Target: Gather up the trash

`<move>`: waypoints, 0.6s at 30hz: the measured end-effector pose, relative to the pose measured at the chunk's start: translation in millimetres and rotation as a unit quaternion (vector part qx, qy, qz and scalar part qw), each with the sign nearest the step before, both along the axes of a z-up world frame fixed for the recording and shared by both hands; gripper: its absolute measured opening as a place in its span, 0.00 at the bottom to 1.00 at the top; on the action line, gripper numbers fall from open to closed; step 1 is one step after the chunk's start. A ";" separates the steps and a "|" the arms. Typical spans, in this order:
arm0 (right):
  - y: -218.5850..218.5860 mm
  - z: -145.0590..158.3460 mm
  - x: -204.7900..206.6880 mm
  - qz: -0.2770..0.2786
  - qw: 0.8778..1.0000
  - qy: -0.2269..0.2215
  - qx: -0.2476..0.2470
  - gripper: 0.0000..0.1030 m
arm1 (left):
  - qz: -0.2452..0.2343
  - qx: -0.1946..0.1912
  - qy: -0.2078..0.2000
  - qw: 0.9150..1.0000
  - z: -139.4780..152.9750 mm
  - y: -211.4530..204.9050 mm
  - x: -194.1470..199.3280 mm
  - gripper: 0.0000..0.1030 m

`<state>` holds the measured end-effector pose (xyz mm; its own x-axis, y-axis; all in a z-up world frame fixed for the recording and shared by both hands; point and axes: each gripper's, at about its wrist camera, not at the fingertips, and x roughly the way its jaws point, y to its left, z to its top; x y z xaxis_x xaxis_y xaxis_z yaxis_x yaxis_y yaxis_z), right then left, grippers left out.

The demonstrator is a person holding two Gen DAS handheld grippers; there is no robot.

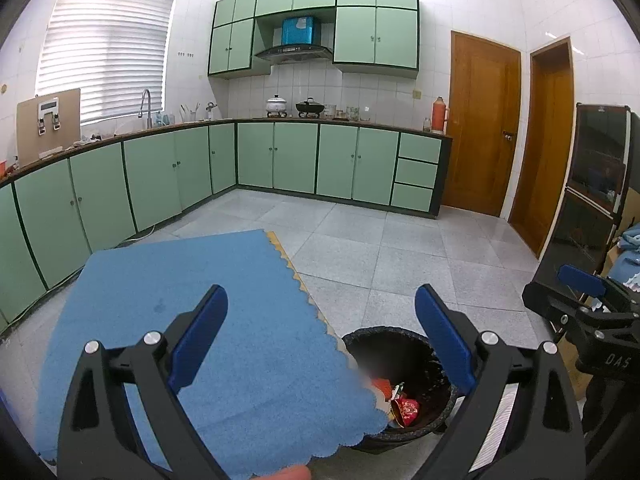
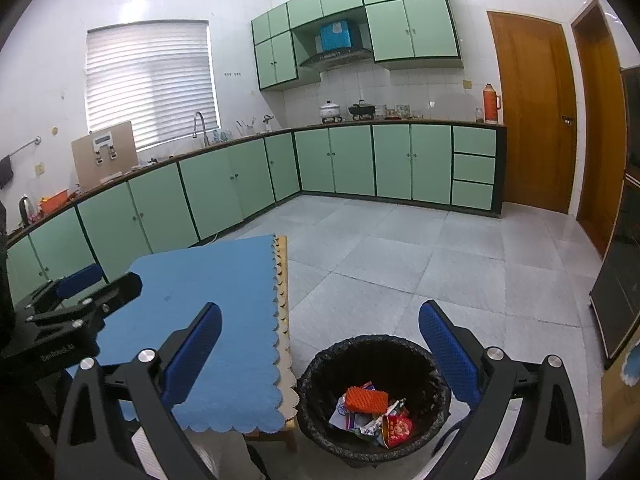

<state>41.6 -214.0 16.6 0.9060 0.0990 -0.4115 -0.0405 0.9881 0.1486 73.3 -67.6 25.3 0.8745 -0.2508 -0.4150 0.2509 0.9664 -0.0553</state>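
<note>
Both claws hang spread and empty, left gripper (image 1: pixel 320 340) and right gripper (image 2: pixel 320 344), above the bin (image 2: pixel 320 360). Trash (image 2: pixel 370 410) sits inside it; blue cloth (image 2: pixel 208 292) beside the bin shows nothing left — collection looks finished.

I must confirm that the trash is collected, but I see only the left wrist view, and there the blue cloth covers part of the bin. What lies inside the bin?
Observer: In the right wrist view the bin is fully visible. An orange ridged block lies on top of crumpled wrappers, beside a red packet.
Operator: Do the right tongs hold something?
Observer: No. The right tongs are open above the bin, with nothing between the fingers.
</note>
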 end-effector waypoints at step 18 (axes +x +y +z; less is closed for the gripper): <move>8.7 2.7 1.2 0.007 1.000 -0.003 -0.003 0.94 | 0.000 -0.001 -0.007 1.000 0.4 8.0 -5.2 0.89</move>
